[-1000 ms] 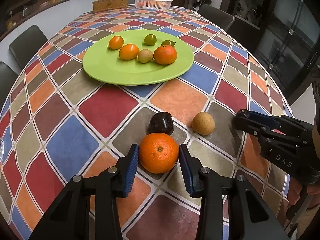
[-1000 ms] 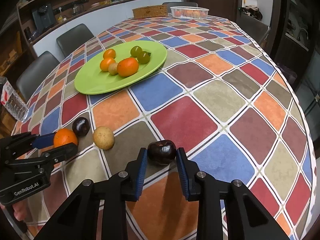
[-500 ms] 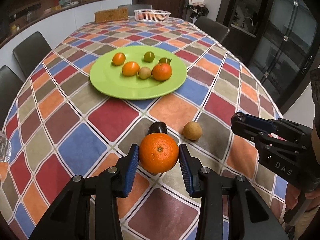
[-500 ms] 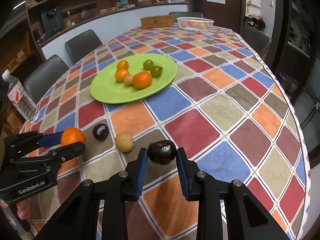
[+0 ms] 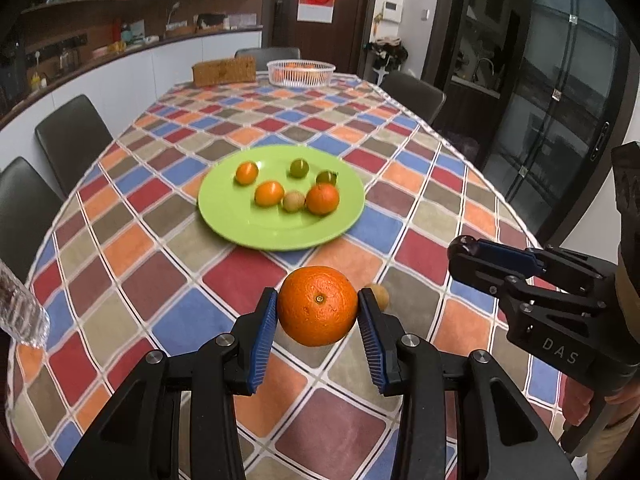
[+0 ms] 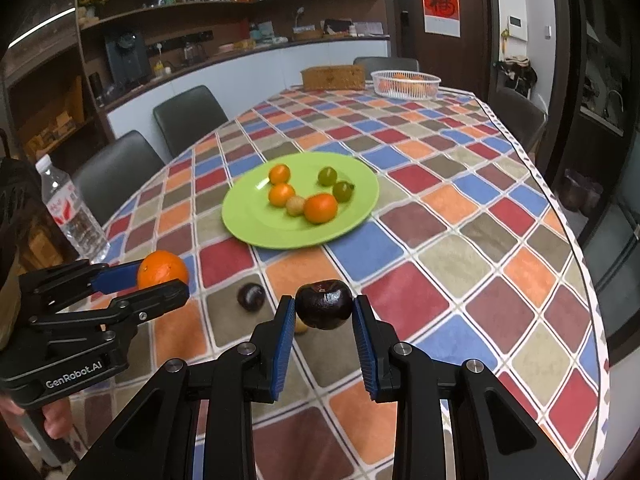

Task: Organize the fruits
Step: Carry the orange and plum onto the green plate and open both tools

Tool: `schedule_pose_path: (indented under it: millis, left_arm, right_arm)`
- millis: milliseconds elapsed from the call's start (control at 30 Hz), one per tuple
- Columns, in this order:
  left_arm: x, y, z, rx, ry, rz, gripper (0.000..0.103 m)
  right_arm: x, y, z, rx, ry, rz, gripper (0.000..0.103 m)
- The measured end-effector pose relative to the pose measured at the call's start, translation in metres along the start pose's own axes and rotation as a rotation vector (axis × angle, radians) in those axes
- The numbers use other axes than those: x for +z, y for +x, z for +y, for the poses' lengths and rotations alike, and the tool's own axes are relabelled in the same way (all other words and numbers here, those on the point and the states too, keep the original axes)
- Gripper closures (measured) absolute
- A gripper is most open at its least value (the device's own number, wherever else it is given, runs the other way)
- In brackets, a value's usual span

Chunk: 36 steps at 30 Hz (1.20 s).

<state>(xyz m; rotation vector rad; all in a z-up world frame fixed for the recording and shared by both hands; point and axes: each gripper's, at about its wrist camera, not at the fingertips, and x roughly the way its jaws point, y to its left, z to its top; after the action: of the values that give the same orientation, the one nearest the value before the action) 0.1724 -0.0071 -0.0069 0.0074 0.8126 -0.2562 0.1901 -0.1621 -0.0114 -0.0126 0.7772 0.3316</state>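
Observation:
My left gripper [image 5: 317, 312] is shut on a large orange [image 5: 318, 305] and holds it well above the checkered table; the orange also shows in the right wrist view [image 6: 163, 269]. My right gripper [image 6: 324, 312] is shut on a dark plum [image 6: 324, 304] and holds it above the table. A green plate [image 5: 240, 224] with several small fruits lies ahead at mid-table, and shows in the right wrist view too [image 6: 248, 224]. A second dark plum [image 6: 251, 297] and a tan round fruit [image 5: 379, 295] lie on the table below the grippers.
A white basket [image 5: 301, 73] of fruit and a brown box [image 5: 224, 70] stand at the far end. A water bottle [image 6: 72, 210] stands at the left edge. Dark chairs [image 5: 74, 140] ring the table. The right table edge [image 6: 576, 240] drops off beside glass doors.
Both grippers have risen from table level, lifting the orange and the dark plum clear of the cloth. The second plum and tan fruit stayed on the table.

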Motion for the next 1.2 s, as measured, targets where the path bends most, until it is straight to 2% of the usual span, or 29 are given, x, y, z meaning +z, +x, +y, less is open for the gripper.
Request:
schedule_pose_path:
  millis: [300, 633, 933, 1200]
  left_arm:
    - [0.022, -0.009, 0.006, 0.01, 0.024, -0.064, 0.063]
    - [0.053, 0.0, 0.026, 0.03, 0.029, -0.103, 0.063]
    - [0.078, 0.024, 0.045, 0.018, 0.008, -0.098, 0.063]
    - [0.091, 0.055, 0.068, 0.02, -0.009, -0.08, 0.063]
  right_arm:
    - [0.023, -0.005, 0.011, 0.025, -0.003, -0.06, 0.072]
    - [0.053, 0.009, 0.019, 0.044, -0.012, -0.097, 0.072]
    - [0.084, 0.033, 0.025, 0.055, -0.033, -0.114, 0.072]
    - [0.106, 0.068, 0.023, 0.069, -0.018, -0.084, 0.072]
